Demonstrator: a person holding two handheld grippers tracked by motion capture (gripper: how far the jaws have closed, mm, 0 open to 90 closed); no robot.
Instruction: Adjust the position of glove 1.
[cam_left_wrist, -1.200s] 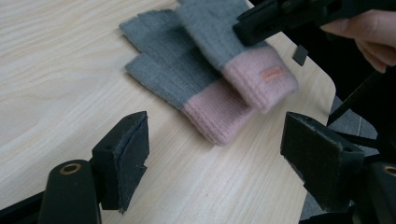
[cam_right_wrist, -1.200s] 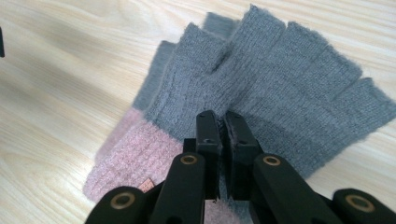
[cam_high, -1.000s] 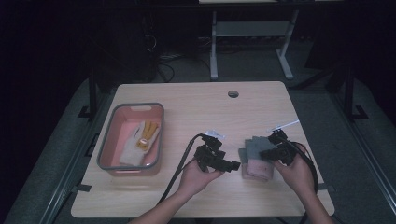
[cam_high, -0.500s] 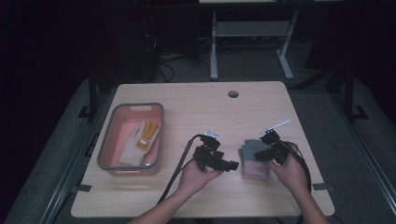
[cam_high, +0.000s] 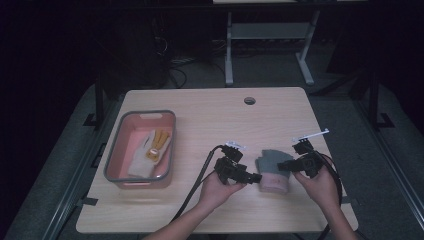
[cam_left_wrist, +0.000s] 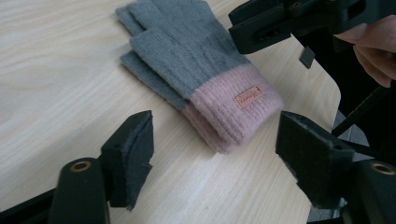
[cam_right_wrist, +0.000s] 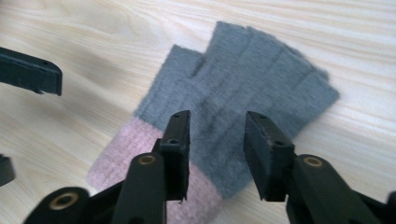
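Gloves (cam_high: 272, 170) lay stacked near the table's (cam_high: 210, 120) front right part, grey with pink cuffs, between the two grippers. A pink tub (cam_high: 114, 162) stood well apart to the left, holding a white and yellow glove (cam_high: 150, 150); a round hole (cam_high: 249, 100) sat near the far edge. Nothing blocked the gloves. The left gripper (cam_left_wrist: 212, 154) stood wide open just short of the pink cuff, gripping nothing, its jaws having just been closing a little. The right gripper (cam_right_wrist: 217, 140), pinched shut a second before, had just been opening; its jaws hung apart over the grey knit, holding nothing. In the high view the stack looked like one glove, dim and small.
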